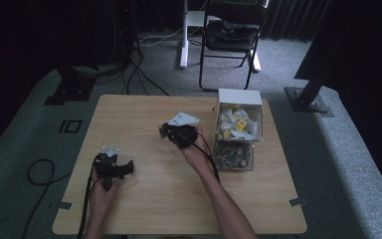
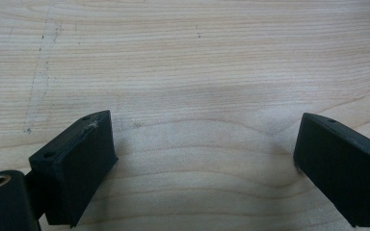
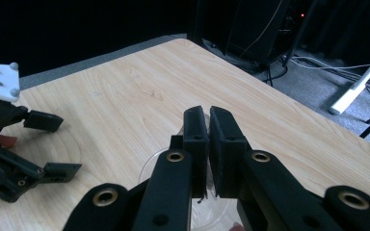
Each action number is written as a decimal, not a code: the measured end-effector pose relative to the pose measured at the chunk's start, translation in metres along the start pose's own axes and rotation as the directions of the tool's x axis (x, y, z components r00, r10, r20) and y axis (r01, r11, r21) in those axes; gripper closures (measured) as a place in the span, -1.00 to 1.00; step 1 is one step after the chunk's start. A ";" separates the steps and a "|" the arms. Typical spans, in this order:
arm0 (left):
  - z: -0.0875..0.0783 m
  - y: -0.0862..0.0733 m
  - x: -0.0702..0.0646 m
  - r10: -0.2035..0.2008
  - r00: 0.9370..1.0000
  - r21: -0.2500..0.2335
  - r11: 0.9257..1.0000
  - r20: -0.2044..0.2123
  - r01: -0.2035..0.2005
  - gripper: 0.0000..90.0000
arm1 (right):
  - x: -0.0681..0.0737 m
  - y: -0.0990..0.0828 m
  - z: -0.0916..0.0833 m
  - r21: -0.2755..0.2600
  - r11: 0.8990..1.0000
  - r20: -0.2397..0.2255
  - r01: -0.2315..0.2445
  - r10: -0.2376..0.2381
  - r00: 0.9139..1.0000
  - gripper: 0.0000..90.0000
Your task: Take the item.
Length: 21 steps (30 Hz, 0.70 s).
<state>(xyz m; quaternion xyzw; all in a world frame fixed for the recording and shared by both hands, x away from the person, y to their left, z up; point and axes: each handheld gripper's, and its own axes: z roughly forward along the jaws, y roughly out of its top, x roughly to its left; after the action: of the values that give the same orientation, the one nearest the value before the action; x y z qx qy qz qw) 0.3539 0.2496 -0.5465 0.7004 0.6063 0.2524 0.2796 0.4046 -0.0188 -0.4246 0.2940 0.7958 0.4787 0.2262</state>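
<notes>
One clear cup (image 3: pixel 215 210), mouth toward hand-held gripper (image 3: pixel 207 117)

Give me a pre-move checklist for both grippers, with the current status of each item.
1. Left gripper jaws open, nothing between them: ok.
2. Right gripper jaws shut: ok.
3. Clear round plastic piece beneath the right jaws actually pinched: cannot tell.
4. The two grippers well apart over the light wooden table: ok.
5. Clear plastic box of white and yellow packets open on top: ok.
</notes>
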 end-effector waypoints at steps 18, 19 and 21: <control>0.000 0.000 0.000 -0.001 1.000 0.000 1.000 0.000 0.001 -0.83 | 0.005 0.001 0.006 0.007 1.000 -0.024 -0.004 0.004 1.000 -0.19; 0.000 0.000 0.000 -0.001 1.000 0.000 1.000 0.000 0.001 -0.83 | 0.005 0.001 0.006 0.007 1.000 -0.024 -0.004 0.004 1.000 -0.19; 0.000 0.000 0.000 0.000 1.000 0.000 1.000 0.000 0.000 -0.83 | 0.006 0.002 0.007 0.021 1.000 -0.036 0.008 -0.007 0.999 -0.30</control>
<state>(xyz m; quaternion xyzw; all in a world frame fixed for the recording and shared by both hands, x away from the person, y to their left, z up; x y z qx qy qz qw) 0.3539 0.2496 -0.5465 0.7004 0.6063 0.2525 0.2796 0.4052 -0.0097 -0.4264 0.2848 0.8057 0.4748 0.2105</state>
